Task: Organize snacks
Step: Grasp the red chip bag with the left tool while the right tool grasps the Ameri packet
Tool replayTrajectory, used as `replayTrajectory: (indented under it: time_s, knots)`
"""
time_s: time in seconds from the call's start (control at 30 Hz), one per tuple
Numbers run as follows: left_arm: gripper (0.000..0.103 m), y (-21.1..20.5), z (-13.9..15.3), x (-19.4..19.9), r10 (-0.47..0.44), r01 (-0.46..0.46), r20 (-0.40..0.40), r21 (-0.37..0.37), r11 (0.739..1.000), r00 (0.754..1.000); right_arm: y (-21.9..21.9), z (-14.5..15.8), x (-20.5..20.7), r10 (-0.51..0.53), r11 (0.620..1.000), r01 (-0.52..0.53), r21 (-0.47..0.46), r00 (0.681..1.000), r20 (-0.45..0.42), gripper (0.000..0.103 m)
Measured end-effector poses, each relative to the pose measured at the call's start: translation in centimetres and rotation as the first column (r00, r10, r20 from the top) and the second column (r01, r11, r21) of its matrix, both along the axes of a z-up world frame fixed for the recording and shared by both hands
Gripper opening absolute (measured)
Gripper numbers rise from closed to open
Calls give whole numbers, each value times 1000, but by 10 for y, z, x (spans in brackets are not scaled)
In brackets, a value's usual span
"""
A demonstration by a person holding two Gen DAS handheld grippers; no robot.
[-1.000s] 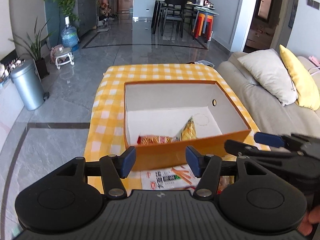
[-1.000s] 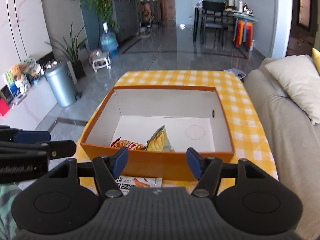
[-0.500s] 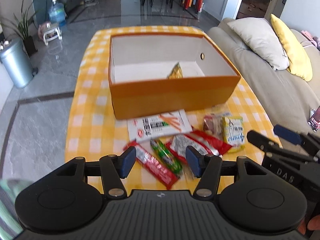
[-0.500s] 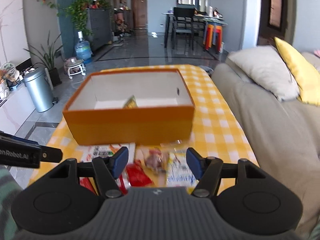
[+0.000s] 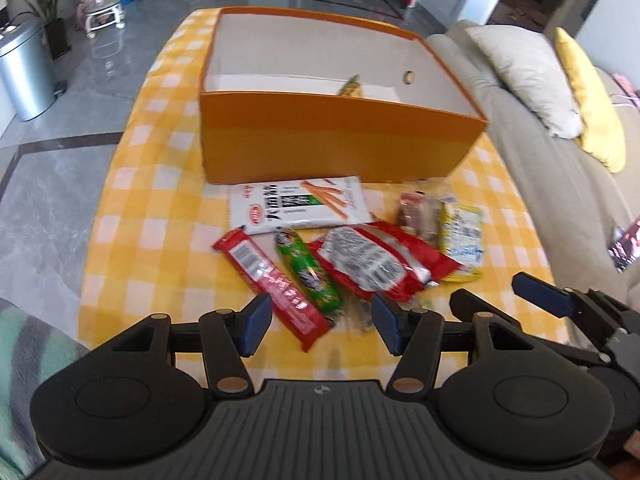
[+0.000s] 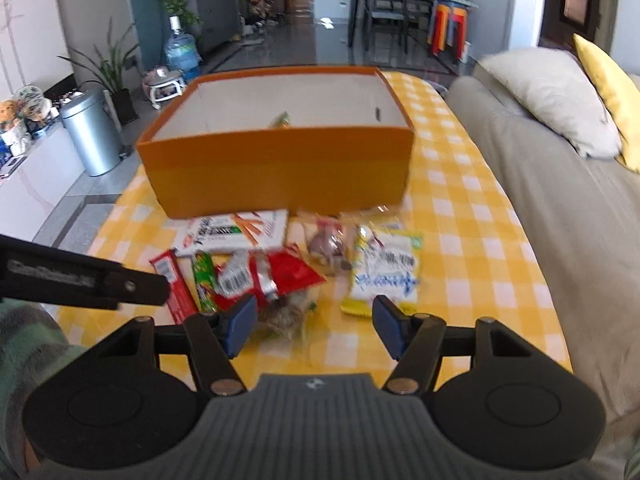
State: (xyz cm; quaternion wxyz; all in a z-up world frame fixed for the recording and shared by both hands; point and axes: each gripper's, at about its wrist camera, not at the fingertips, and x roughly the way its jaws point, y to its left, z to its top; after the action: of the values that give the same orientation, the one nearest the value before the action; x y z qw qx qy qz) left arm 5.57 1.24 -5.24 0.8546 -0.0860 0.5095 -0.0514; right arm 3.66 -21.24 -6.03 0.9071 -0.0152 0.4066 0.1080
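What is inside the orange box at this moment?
Over the near wall of the orange box, only the tip of one yellow-green snack packet shows against the white interior. The near part of the floor is hidden by that wall, so other contents cannot be ruled out.

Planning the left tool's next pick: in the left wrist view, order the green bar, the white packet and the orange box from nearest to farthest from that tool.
1. Green bar, just ahead of the tool's tips.
2. White packet, behind the pile.
3. Orange box, farthest back.

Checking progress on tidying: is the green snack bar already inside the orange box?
No, the green snack bar lies on the checked cloth in front of the orange box.
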Motion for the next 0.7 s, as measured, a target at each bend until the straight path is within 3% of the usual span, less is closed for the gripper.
replayTrajectory:
  time_s: [0.17, 0.3, 0.47, 0.6, 0.7]
  knots:
    - [67, 2, 4, 10, 23, -22, 7, -56, 998, 1000, 9, -2, 12, 18, 999, -17, -37, 1000, 17, 62]
    - [67, -10, 4, 20, 21, -18, 26, -95, 995, 999, -8, -5, 23, -81, 996, 81, -20, 997, 6, 62]
    - [71, -25, -5, 42, 56, -61, -38, -157, 986, 998, -31, -13, 35, -177, 984, 177, -23, 984, -32, 55]
    - [72, -37, -12, 60, 79, -88, -67, -148, 985, 995, -39, -21, 45, -188, 982, 187, -11, 981, -56, 54]
    - [75, -49, -18, 72, 81, -92, -112, -96, 991, 990, -39, -28, 56, -174, 985, 173, -20, 982, -72, 55]
